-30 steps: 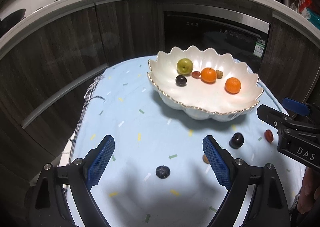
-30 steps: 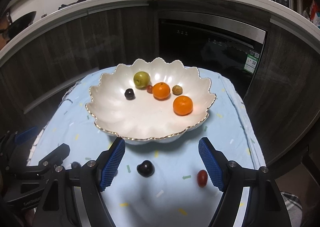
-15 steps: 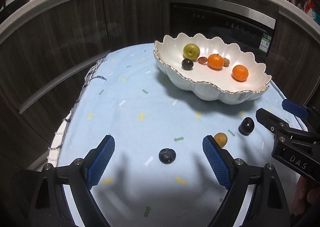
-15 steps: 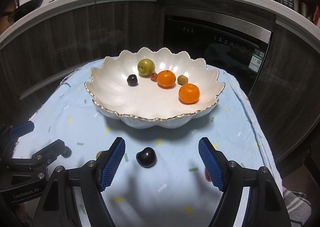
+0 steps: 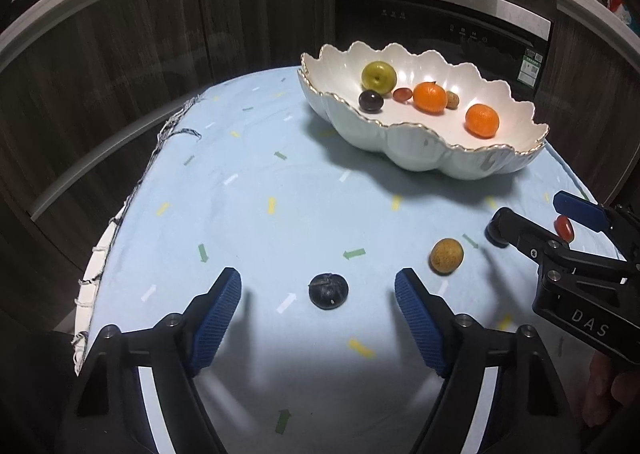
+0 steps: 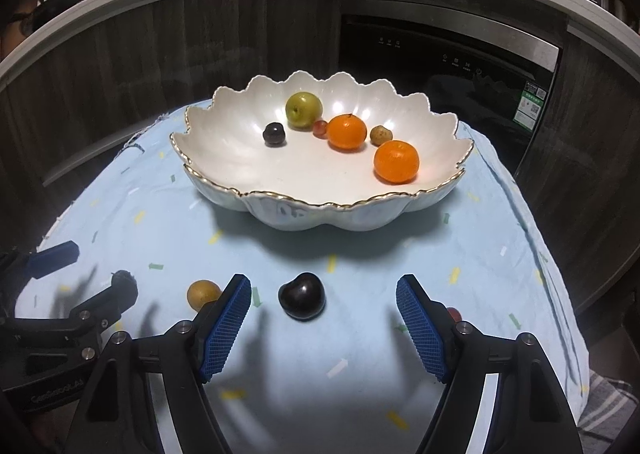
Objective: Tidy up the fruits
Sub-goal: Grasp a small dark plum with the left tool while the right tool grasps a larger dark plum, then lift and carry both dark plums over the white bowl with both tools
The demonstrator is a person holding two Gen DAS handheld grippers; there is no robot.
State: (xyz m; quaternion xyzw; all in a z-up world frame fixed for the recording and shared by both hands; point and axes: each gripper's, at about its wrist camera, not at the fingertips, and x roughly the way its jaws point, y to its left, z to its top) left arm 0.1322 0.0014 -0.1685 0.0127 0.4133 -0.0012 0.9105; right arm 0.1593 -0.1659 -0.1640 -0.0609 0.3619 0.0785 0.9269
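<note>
A white scalloped bowl (image 5: 424, 158) (image 6: 320, 210) on the blue cloth holds a green fruit (image 6: 303, 109), two oranges (image 6: 396, 161), a dark plum (image 6: 274, 133) and small fruits. My left gripper (image 5: 318, 306) is open, with a dark blue fruit (image 5: 328, 290) lying between its fingertips. A tan fruit (image 5: 446, 255) (image 6: 203, 294) lies just to its right. My right gripper (image 6: 323, 314) is open around a dark plum (image 6: 302, 300) on the cloth. A small red fruit (image 5: 565, 228) (image 6: 453, 312) lies by the right finger, partly hidden.
The table edge with fringe (image 5: 120, 214) runs along the left. Dark cabinets and an oven (image 6: 440, 66) stand behind the table. Each gripper shows in the other's view: the right one (image 5: 568, 254), the left one (image 6: 72, 318).
Both grippers have drawn back and lowered toward the cloth. The dark blue fruit now sits between the left fingertips and the dark plum between the right ones.
</note>
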